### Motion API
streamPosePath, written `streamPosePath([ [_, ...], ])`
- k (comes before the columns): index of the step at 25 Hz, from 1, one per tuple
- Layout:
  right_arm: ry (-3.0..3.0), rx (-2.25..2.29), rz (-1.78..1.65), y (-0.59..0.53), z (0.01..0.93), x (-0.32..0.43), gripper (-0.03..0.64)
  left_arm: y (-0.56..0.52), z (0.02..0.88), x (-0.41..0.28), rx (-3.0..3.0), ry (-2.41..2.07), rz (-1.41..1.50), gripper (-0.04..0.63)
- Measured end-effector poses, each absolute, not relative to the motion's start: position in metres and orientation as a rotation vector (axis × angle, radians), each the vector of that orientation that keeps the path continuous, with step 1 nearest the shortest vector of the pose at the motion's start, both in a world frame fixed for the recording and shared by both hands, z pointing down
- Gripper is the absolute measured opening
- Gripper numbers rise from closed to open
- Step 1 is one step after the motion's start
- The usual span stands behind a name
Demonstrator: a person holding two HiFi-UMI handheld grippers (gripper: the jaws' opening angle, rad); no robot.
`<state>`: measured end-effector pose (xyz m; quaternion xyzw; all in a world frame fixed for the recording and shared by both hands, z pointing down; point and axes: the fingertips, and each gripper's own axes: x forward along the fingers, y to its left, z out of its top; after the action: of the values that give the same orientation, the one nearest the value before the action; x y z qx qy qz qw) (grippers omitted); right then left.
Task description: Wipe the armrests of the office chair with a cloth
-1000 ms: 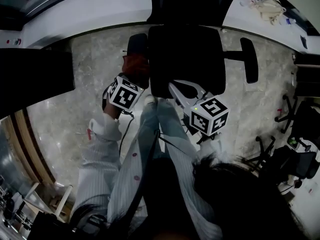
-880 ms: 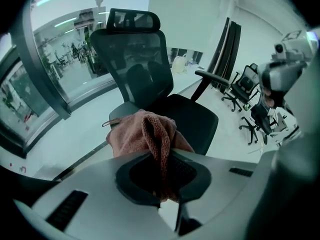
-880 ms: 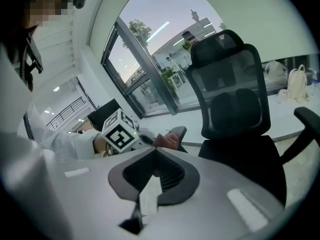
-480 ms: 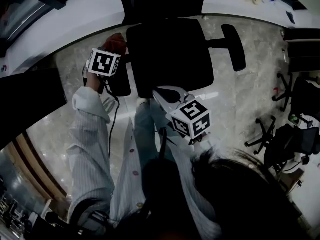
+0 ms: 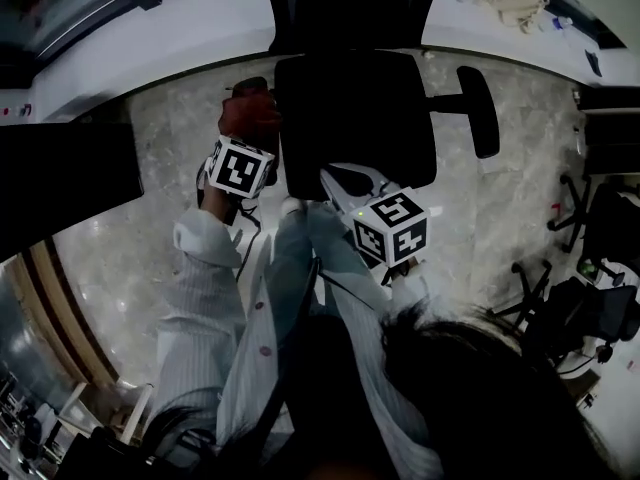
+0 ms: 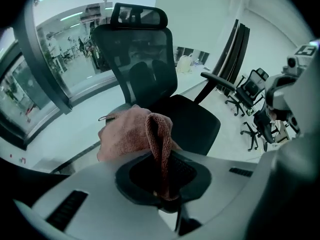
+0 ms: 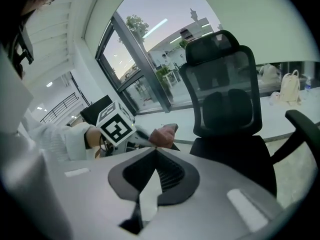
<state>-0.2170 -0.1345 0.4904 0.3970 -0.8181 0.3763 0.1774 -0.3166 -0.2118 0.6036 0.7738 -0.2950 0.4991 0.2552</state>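
Across the far side of the pale marble floor (image 5: 140, 178), a black office chair (image 5: 350, 118) stands with its seat toward the person and its mesh back toward a long white ledge (image 5: 180, 28) below the windows. Further black chairs (image 5: 600, 308) are grouped at the right edge of the head view.

The chair's right armrest (image 5: 478, 108) juts out bare on the right, well apart from both grippers. The left armrest (image 7: 171, 126) is mostly covered; only its dark end shows past the cloth in the right gripper view.

The left gripper (image 6: 162, 181) points steeply down over that left armrest, its jaws clamped on a fold of the reddish-brown cloth (image 6: 135, 134). The rest of the cloth bunches beyond the jaw tips and lies on the armrest pad. A striped sleeve (image 5: 205, 298) runs back from this gripper toward the near edge.

The right gripper (image 7: 156, 151) hangs near the seat's front edge, right of the left one and apart from the cloth. Its jaw tips meet with nothing between them.

A pale bag (image 5: 510, 3) lies on the ledge at the far right.
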Motion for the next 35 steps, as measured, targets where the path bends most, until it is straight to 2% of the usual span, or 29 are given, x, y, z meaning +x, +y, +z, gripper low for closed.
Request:
streamPosePath([
  [6, -2.363, 1.096, 1.019, -0.13, 0.47, -0.232, 0.002, -0.14, 0.595, -0.327, 2.039, -0.771, 1.303, 0.032],
  [15, -2.415, 1.079, 0.925, -0.116, 0.447, -0.242, 0.002, -0.133, 0.578, -0.334, 2.071, -0.842, 1.221, 0.032],
  [18, -2.45, 1.133, 0.852, -0.119, 0.418, -0.234, 0.002, -0.145, 0.522, -0.327, 2.184, -0.959, 1.023, 0.034],
  [26, -2.638, 1.389, 0.453, -0.149, 0.272, -0.217, 0.002, -0.175, 0.292, -0.322, 2.473, -1.386, 0.221, 0.032],
  [30, -2.698, 1.433, 0.263, -0.144, 0.218, -0.22, 0.002, -0.159, 0.221, -0.323, 2.574, -1.464, 0.037, 0.032],
  [35, -2.697, 1.404, 0.172, -0.146, 0.212, -0.227, 0.0, -0.156, 0.201, -0.327, 2.607, -1.472, -0.009, 0.034],
])
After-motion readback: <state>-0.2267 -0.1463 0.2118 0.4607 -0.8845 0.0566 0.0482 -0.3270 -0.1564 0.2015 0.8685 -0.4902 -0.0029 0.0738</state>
